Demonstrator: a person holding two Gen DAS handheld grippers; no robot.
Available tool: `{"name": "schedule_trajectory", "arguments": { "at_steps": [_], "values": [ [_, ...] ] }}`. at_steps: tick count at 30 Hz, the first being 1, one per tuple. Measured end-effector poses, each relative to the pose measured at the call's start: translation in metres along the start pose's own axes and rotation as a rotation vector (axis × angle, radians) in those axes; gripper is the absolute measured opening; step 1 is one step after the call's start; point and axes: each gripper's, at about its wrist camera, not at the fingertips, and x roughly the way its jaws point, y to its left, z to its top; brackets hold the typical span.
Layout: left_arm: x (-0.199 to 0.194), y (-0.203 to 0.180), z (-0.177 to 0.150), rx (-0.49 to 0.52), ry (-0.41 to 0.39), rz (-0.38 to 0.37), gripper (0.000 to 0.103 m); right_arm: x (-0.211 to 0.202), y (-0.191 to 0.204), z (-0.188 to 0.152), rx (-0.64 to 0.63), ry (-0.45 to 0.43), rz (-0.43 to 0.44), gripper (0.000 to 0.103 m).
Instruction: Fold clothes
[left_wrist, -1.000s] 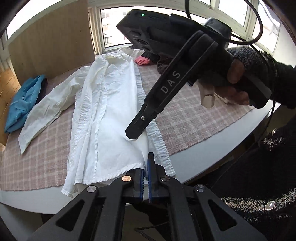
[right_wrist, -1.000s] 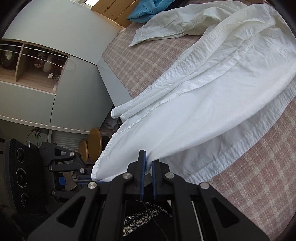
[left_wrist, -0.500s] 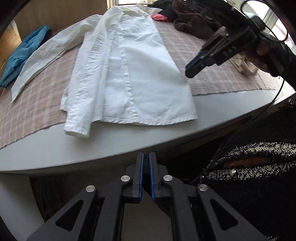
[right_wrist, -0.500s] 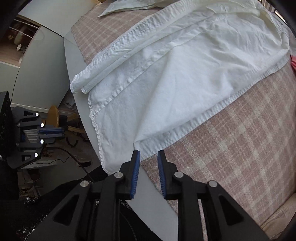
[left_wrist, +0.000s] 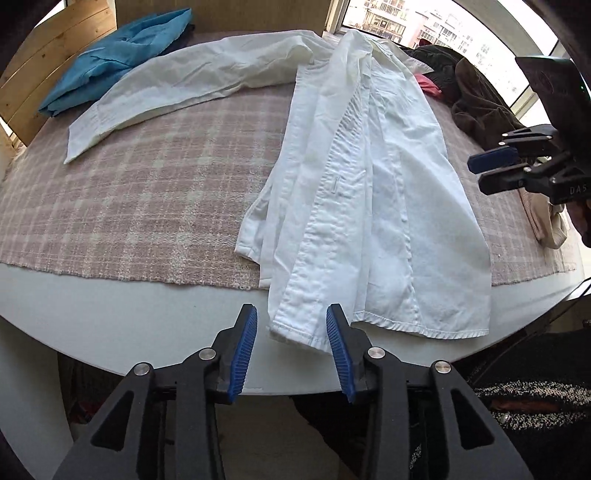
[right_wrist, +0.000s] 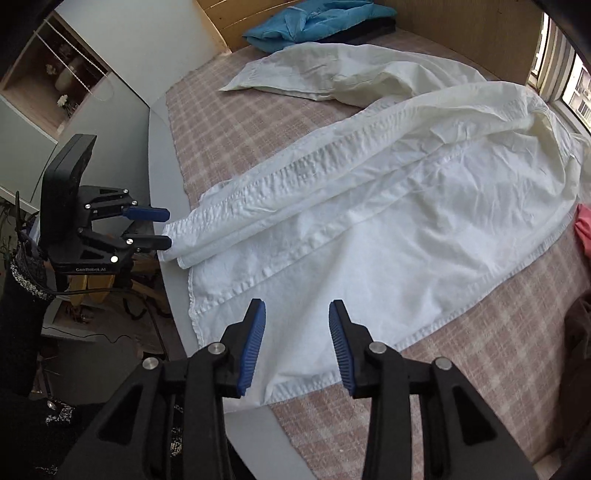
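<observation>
white shirt (left_wrist: 373, 206) lies lengthwise on the checked cloth (left_wrist: 147, 206), hem overhanging the table edge (left_wrist: 129, 325) so you can reach it. your left gripper (left_wrist: 291, 347) gapes wide at the hem corner, gripping nothing; right gripper (right_wrist: 297, 343) likewise spread and empty over the hem.

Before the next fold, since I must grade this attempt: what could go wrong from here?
1. The white shirt has its hem past the table edge; a tug could slide it off.
2. The open left claw faces bunched layers and may pinch several.
3. The splayed sleeve could drag crooked.
</observation>
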Motion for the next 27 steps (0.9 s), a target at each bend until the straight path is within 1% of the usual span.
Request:
{"name": "schedule_trajectory", "arguments": {
  "at_steps": [1, 2, 3, 4, 5, 7, 9, 10, 12, 14, 15, 17, 20, 21, 22, 24, 27],
  "values": [
    [0.003, -0.002, 0.0, 0.011, 0.009, -0.003, 0.036, 0.012, -0.005, 0.005, 0.0, 0.027, -0.017, 0.036],
    [0.006, -0.004, 0.001, 0.022, 0.019, -0.006, 0.032, 0.026, -0.012, 0.005, -0.002, 0.076, -0.048, 0.036],
    [0.009, -0.006, 0.001, 0.033, 0.028, -0.009, 0.016, 0.039, -0.018, 0.004, -0.003, 0.125, -0.08, 0.036],
    [0.011, -0.008, 0.001, 0.045, 0.036, -0.012, 0.004, 0.048, -0.025, 0.003, -0.007, 0.156, -0.098, 0.034],
    [0.008, -0.012, 0.0, 0.062, 0.032, -0.015, 0.004, 0.044, -0.031, 0.001, -0.009, 0.149, -0.101, 0.033],
    [-0.005, -0.024, -0.003, 0.09, 0.007, -0.06, 0.004, 0.025, -0.052, -0.001, 0.051, 0.134, -0.18, 0.034],
    [-0.018, -0.042, -0.007, 0.141, -0.009, -0.096, 0.004, 0.002, -0.073, 0.0, 0.13, 0.084, -0.129, 0.034],
    [-0.023, -0.052, -0.01, 0.175, -0.011, -0.109, 0.004, -0.007, -0.082, 0.002, 0.172, 0.063, -0.078, 0.034],
    [-0.028, -0.061, -0.01, 0.196, -0.009, -0.13, 0.004, -0.018, -0.092, 0.01, 0.223, 0.028, 0.0, 0.035],
    [-0.029, -0.067, -0.007, 0.194, -0.014, -0.143, 0.004, -0.024, -0.097, 0.025, 0.238, -0.009, 0.049, 0.039],
    [-0.028, -0.07, -0.005, 0.191, -0.013, -0.157, 0.004, -0.026, -0.102, 0.032, 0.244, -0.026, 0.045, 0.04],
    [-0.02, -0.08, -0.004, 0.203, -0.001, -0.186, 0.004, -0.031, -0.118, 0.049, 0.271, -0.057, 0.01, 0.04],
    [-0.005, -0.108, -0.007, 0.273, 0.034, -0.203, 0.005, -0.035, -0.169, 0.072, 0.368, -0.078, -0.03, 0.04],
    [-0.001, -0.116, -0.008, 0.294, 0.041, -0.211, 0.005, -0.035, -0.189, 0.077, 0.406, -0.079, -0.03, 0.041],
    [0.003, -0.119, -0.008, 0.298, 0.049, -0.2, 0.005, -0.036, -0.208, 0.083, 0.448, -0.081, -0.016, 0.043],
    [0.007, -0.12, -0.007, 0.29, 0.055, -0.182, 0.005, -0.039, -0.247, 0.092, 0.531, -0.097, 0.025, 0.043],
    [0.003, -0.107, -0.002, 0.245, 0.047, -0.163, 0.005, -0.035, -0.287, 0.104, 0.628, -0.135, 0.058, 0.043]
  ]
}}
